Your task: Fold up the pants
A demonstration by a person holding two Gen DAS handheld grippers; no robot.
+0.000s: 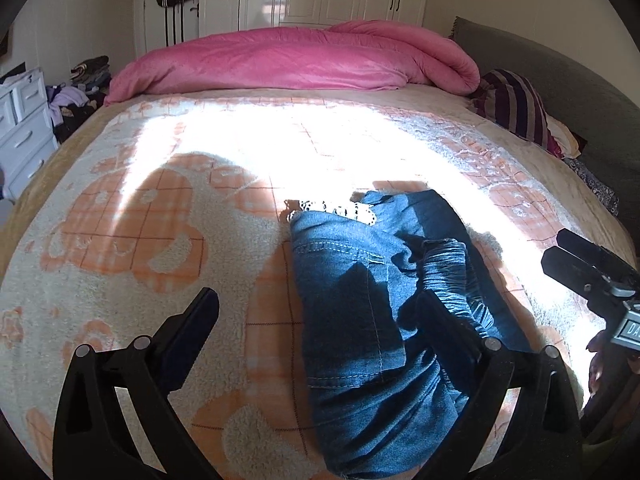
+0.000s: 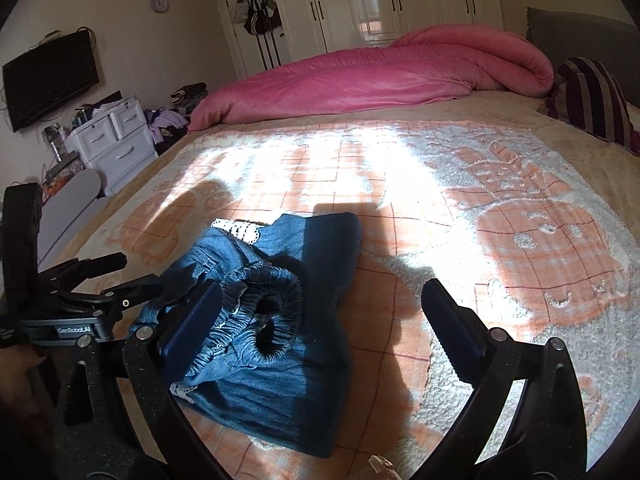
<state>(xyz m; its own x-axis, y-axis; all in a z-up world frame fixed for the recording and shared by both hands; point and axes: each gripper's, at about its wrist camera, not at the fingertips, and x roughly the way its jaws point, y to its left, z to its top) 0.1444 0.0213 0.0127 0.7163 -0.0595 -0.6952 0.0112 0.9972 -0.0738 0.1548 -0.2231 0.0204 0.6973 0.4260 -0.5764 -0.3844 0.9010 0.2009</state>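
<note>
We see the folded blue jeans (image 1: 372, 320) lying on the bed's orange-and-white blanket (image 1: 132, 240), at 6 o'clock from the pink duvet (image 1: 296, 60). Our left gripper (image 1: 320, 320) and right gripper (image 2: 320, 308) both hover over them, jaws apart.

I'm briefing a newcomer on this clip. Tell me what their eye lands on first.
First, the folded blue jeans lying on the orange-and-white patterned blanket, partly in shadow beside a bright patch of sunlight. Next, the rumpled pink comforter heaped across the far end of the bed. Both grippers, left gripper and right gripper, frame the jeans with fingers spread open.
</note>
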